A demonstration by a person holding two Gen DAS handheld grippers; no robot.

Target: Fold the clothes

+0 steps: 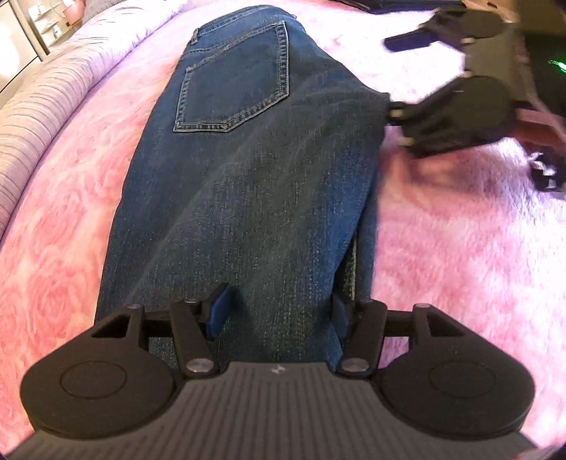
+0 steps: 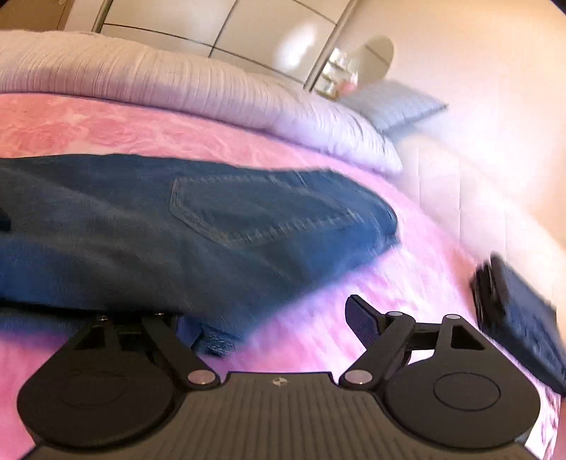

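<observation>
Right wrist view is blurred; right tongs gape over the jeans edge, left tongs straddle denim, half open.

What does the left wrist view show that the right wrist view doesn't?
Only the left wrist view shows the right gripper, open, from outside, one finger by the blue denim jeans' edge, and the open left gripper over the denim. Only the right wrist view shows a folded dark blue garment lying apart and white wardrobe doors. Both show the jeans' back pocket, the pink fluffy blanket and the lilac ribbed bedspread.
</observation>
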